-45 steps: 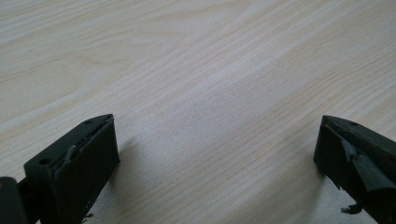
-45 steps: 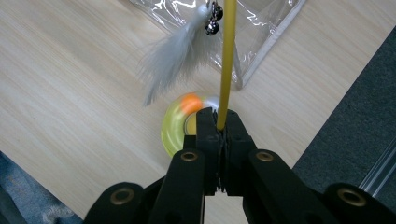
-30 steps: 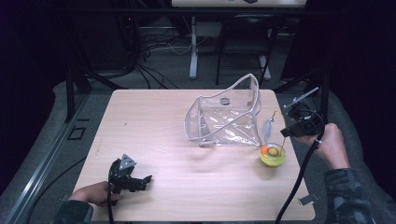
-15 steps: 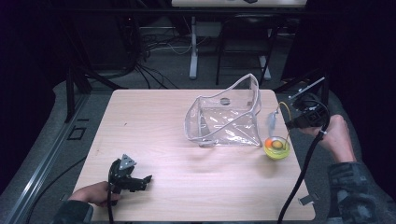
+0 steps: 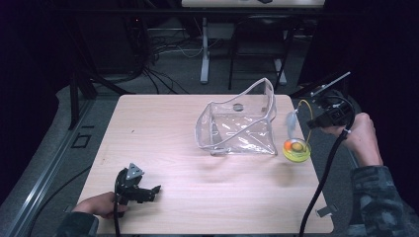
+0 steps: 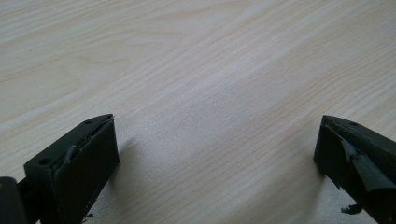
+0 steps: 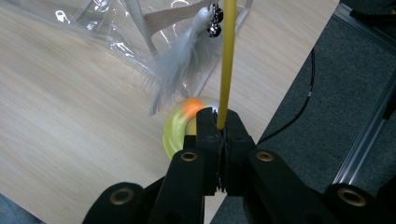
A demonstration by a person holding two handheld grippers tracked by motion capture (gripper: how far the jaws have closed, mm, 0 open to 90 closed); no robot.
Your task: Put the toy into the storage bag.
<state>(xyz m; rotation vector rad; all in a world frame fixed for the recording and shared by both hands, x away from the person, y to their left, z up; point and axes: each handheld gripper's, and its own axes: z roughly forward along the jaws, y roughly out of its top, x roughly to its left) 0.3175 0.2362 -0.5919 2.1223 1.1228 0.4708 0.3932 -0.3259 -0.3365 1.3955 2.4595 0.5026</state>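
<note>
- Jaws, right gripper (image 7: 219, 133): closed on yellow wand (image 7: 228, 60) of a cat toy; at right edge of high view.
- Jaws, left gripper (image 5: 148, 191): spread wide, empty, resting on counter (image 5: 163, 128) at lower left.
- Toy: white feather (image 7: 175, 70) and small bells (image 7: 214, 25) hang above yellow disc (image 5: 296, 149), right of centre.
- Clear pouch (image 5: 239, 126): mouth open, centre, beside the disc.
- Progress, judged: toy gripped and lifted; if the pouch is its destination, insertion is not yet done.
</note>
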